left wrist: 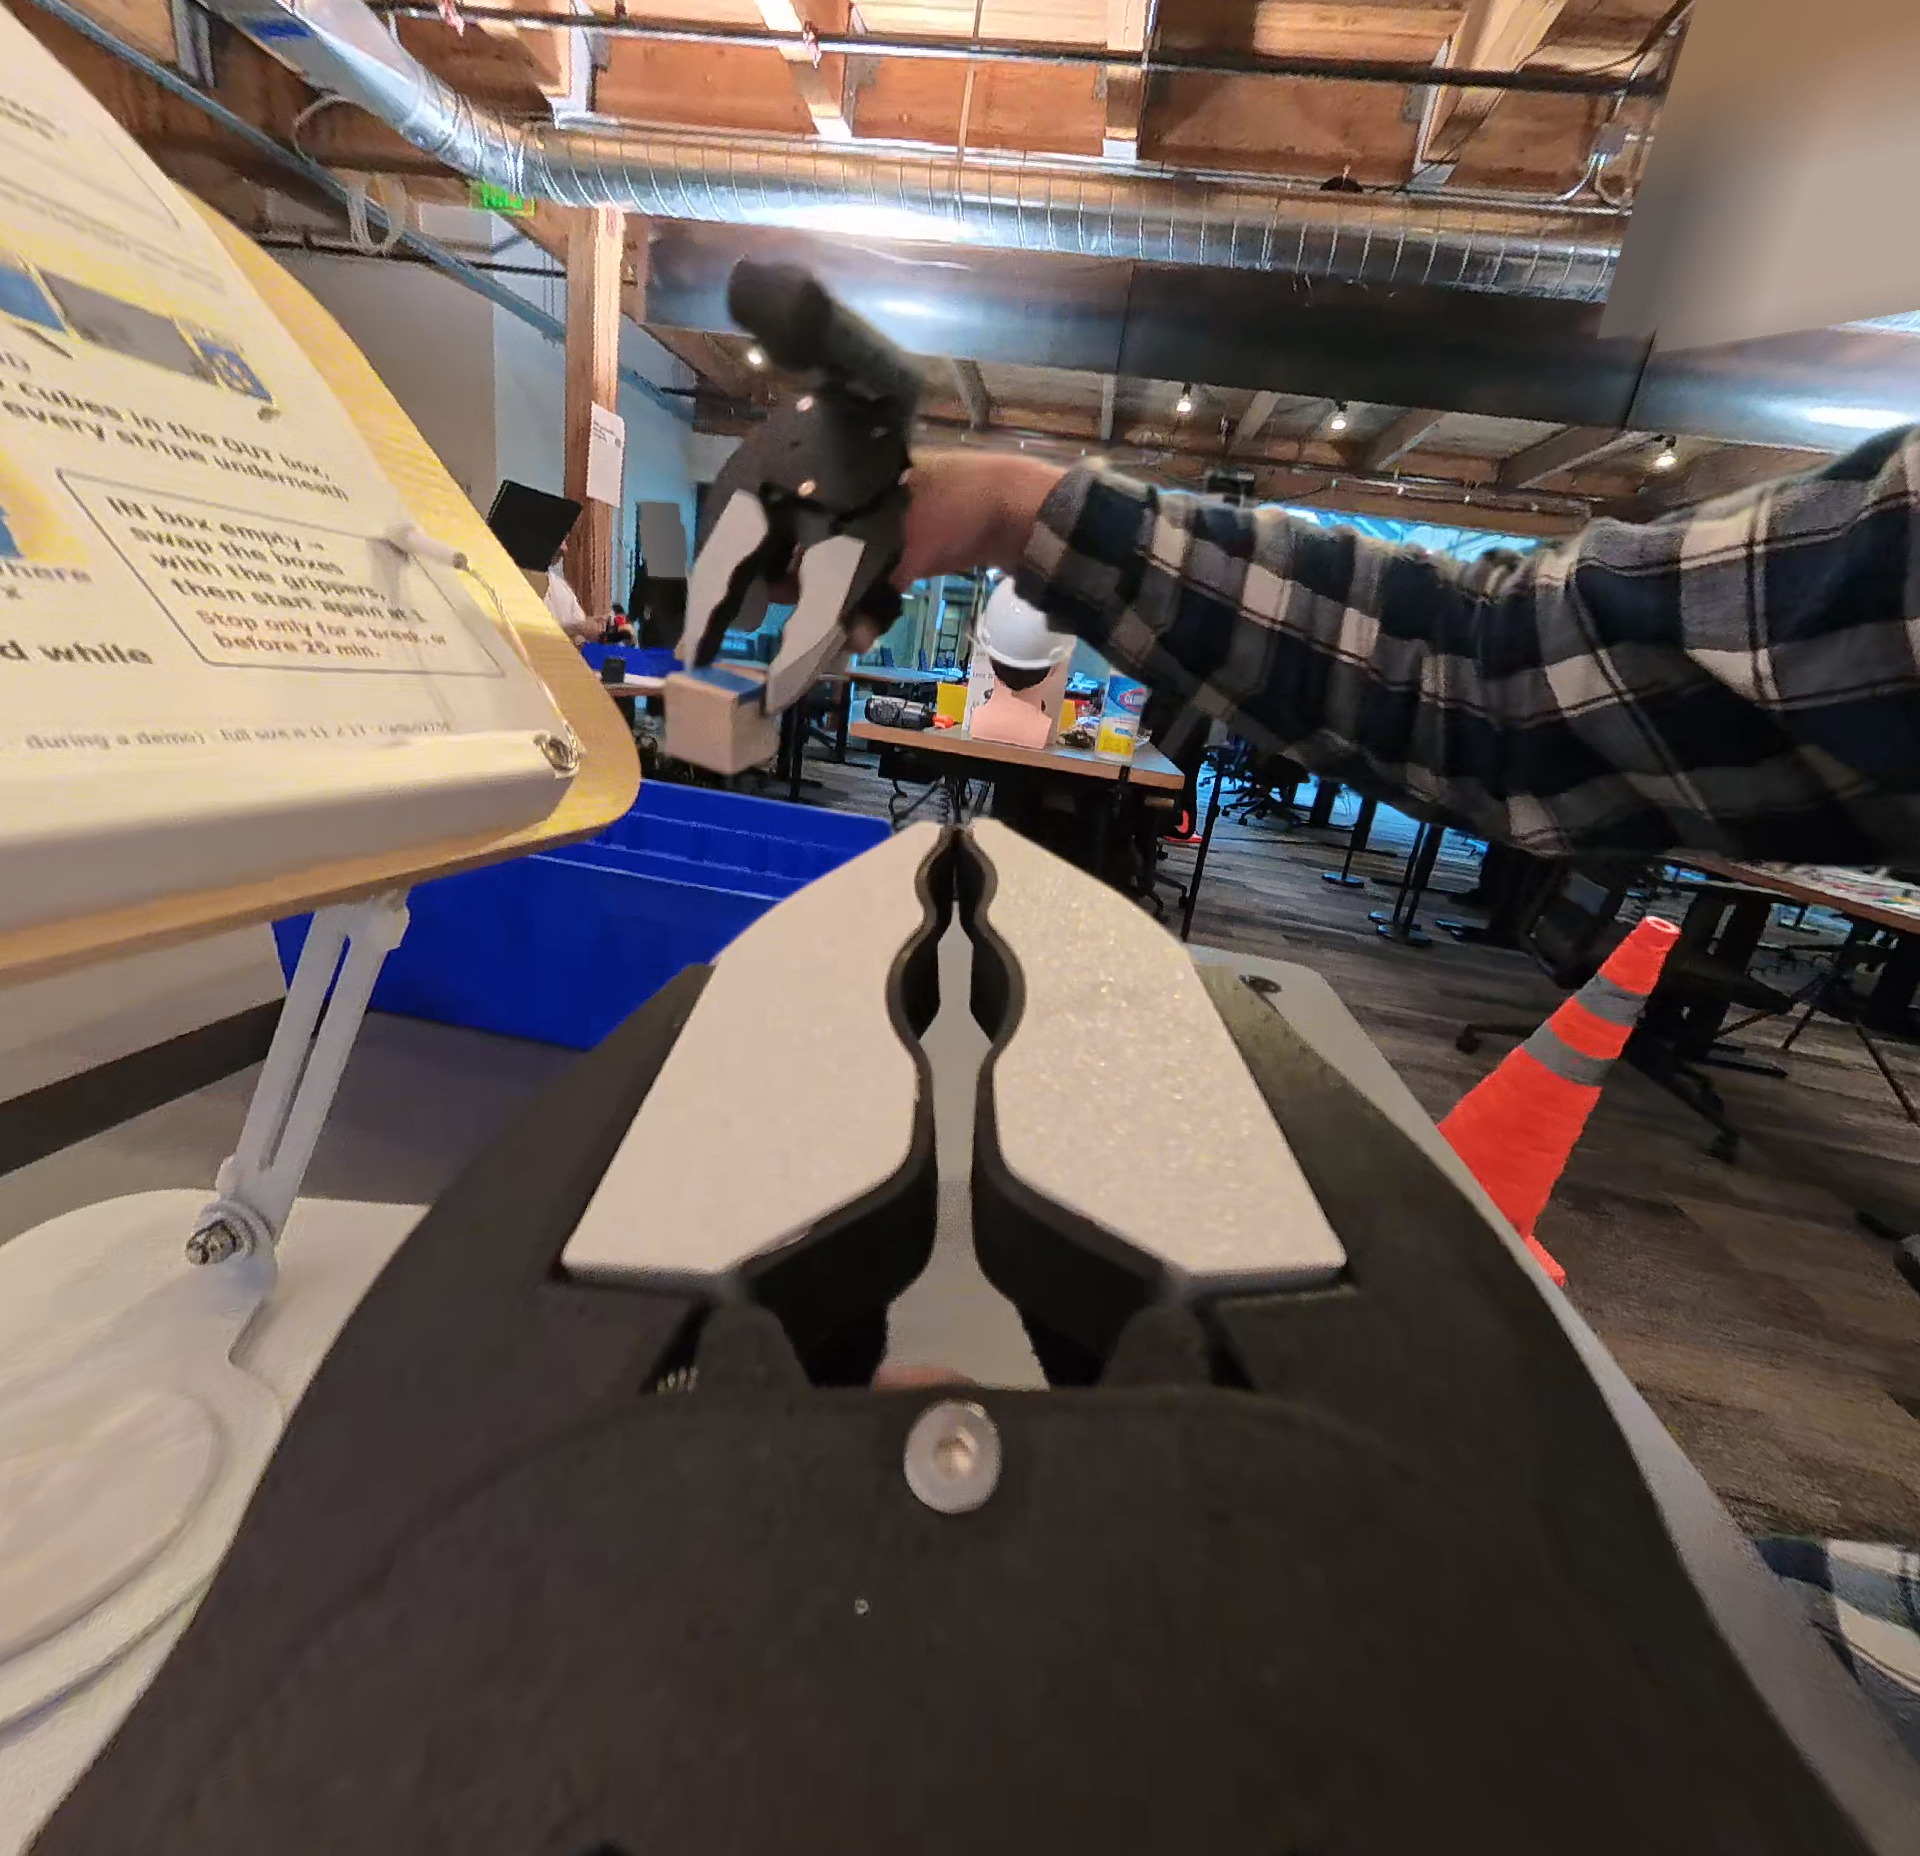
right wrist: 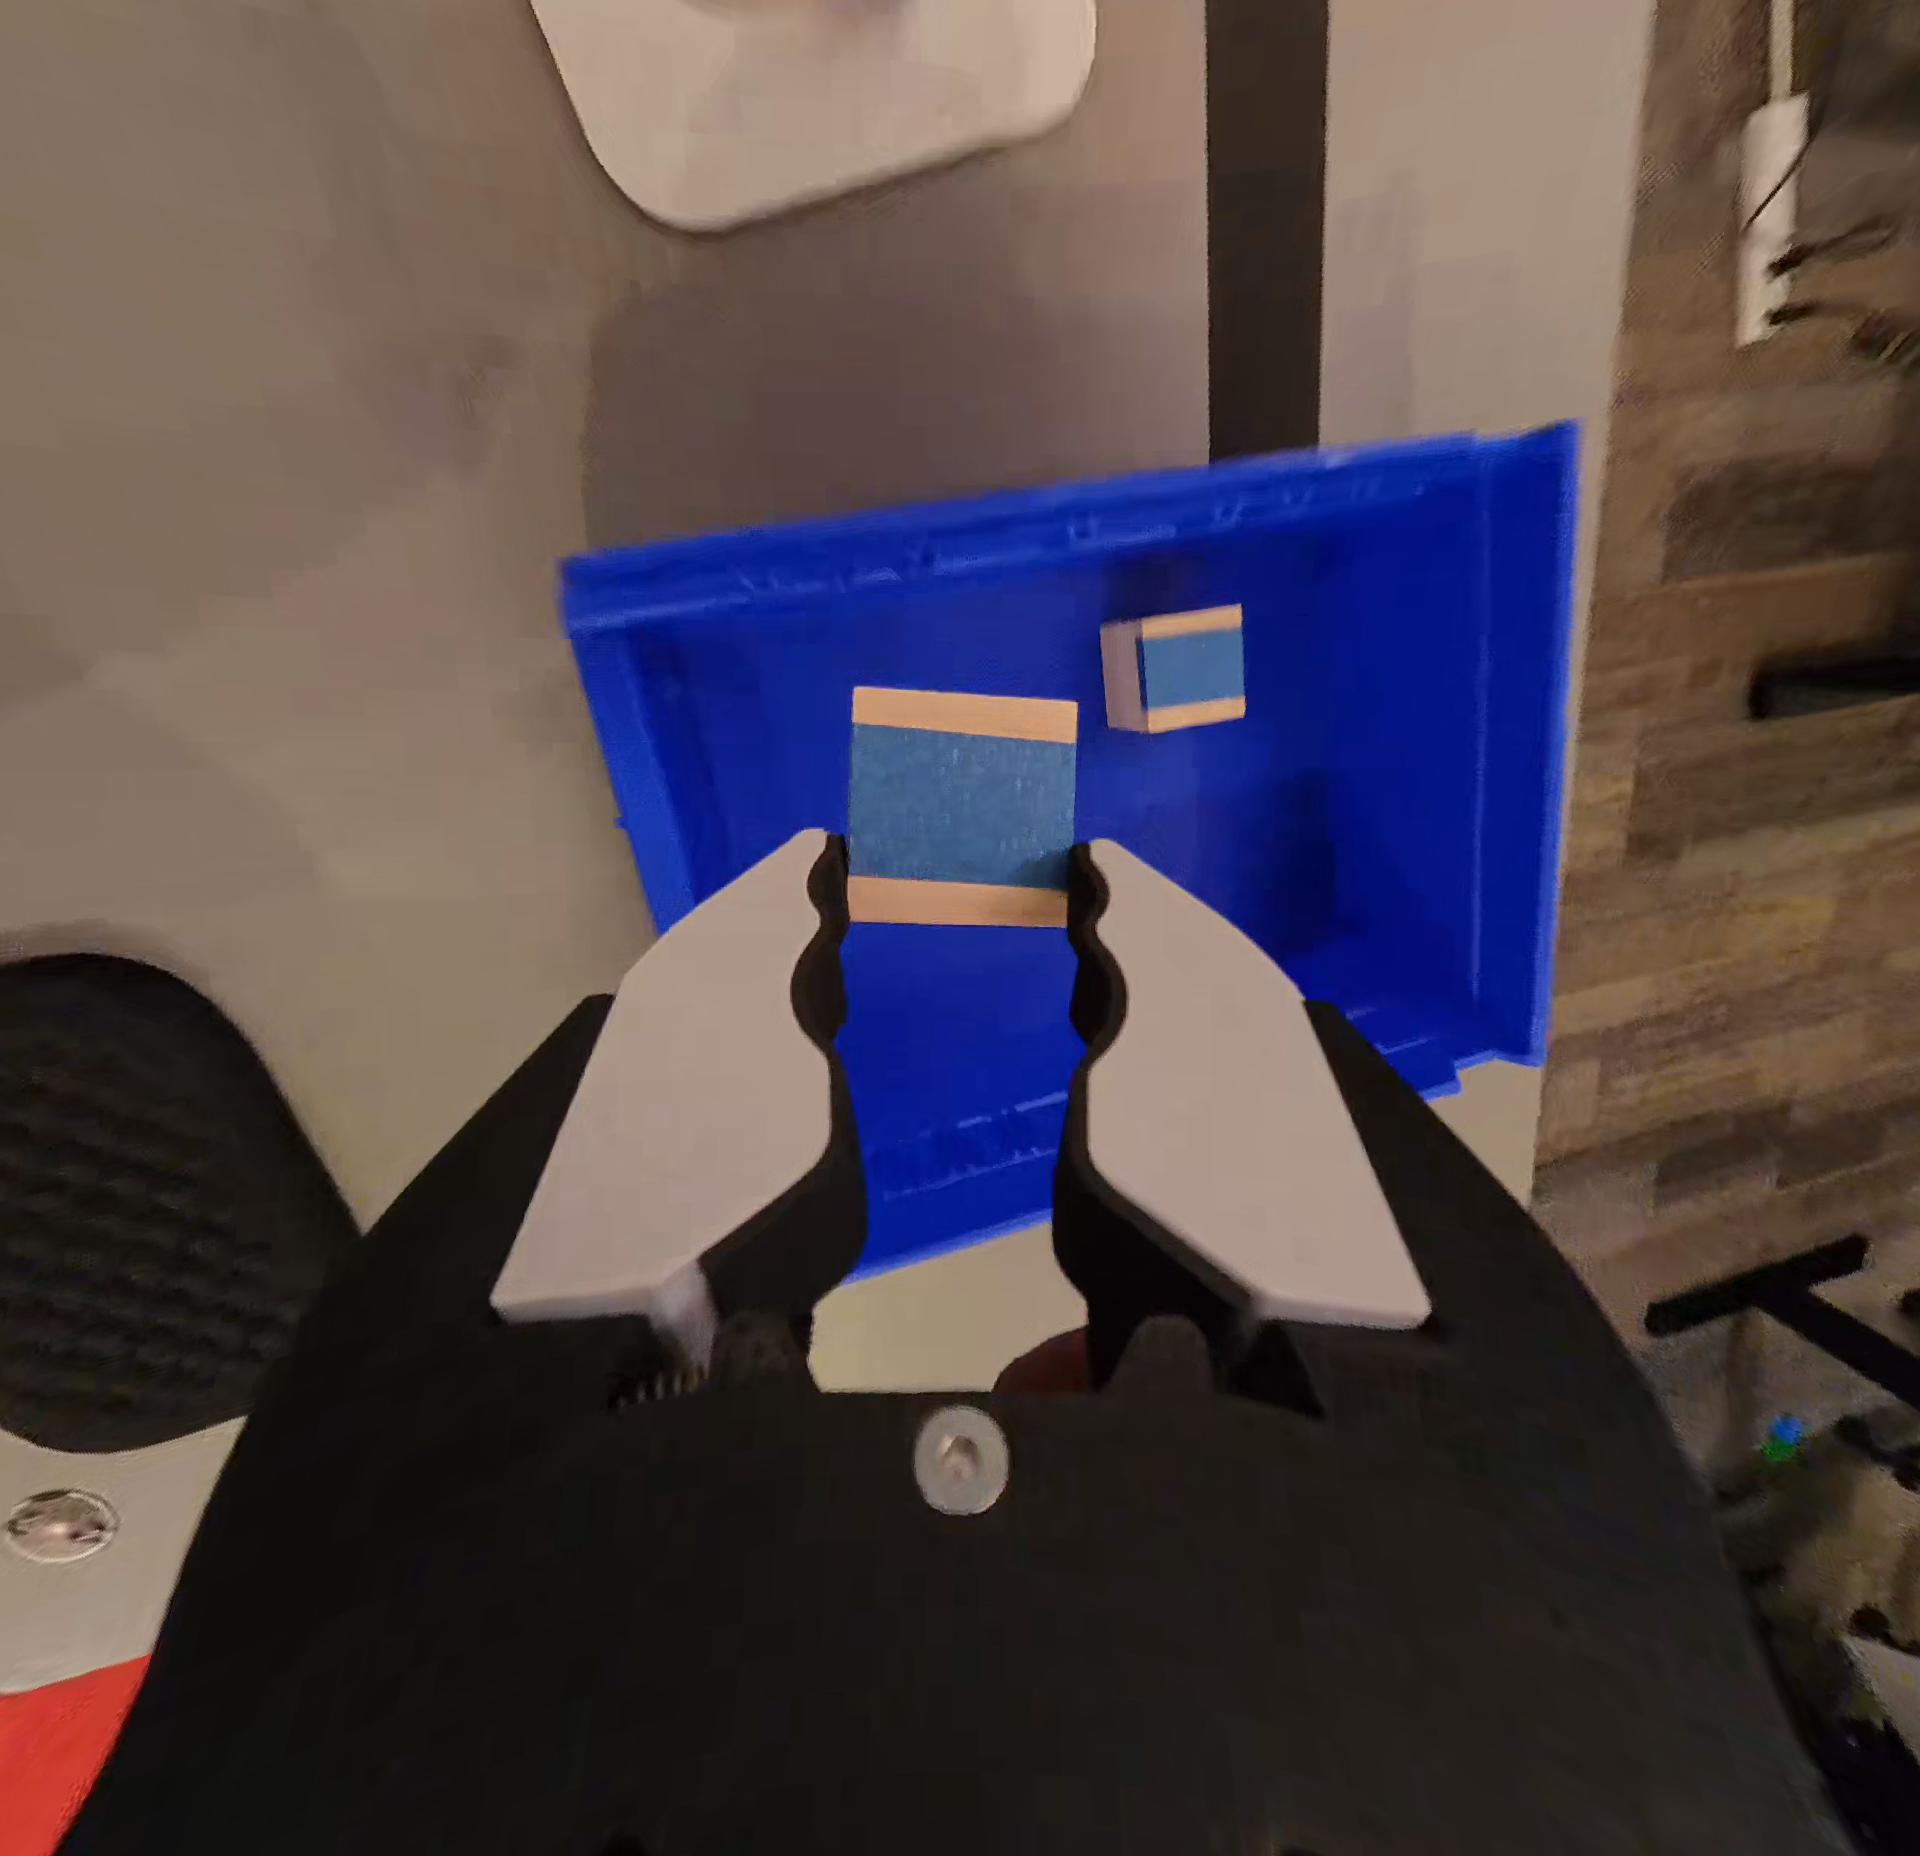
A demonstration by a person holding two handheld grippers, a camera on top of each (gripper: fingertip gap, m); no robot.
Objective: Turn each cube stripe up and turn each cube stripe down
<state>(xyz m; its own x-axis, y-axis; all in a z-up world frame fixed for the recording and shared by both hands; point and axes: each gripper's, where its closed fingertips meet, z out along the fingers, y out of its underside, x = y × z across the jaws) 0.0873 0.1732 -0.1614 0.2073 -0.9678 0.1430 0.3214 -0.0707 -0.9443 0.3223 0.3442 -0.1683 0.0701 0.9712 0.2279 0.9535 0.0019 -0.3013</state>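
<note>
One cube (right wrist: 962, 807) in right gripper (right wrist: 958, 876); second cube (right wrist: 1179, 666) beside; bin (right wrist: 1455, 871) below

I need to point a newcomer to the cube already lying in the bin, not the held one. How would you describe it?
Find the blue bin on the grey table. A small wooden cube rests on its floor, blue stripe facing up. Unlike the larger-looking striped cube gripped by the right gripper above the bin, no fingers touch it.

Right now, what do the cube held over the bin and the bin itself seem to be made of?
Cube in the right hand-held gripper: probably light unfinished wood, matte tan bands, with a matte blue stripe that looks like tape. Bin: likely moulded plastic, uniform saturated blue, faint sheen, ribbed walls.
</note>
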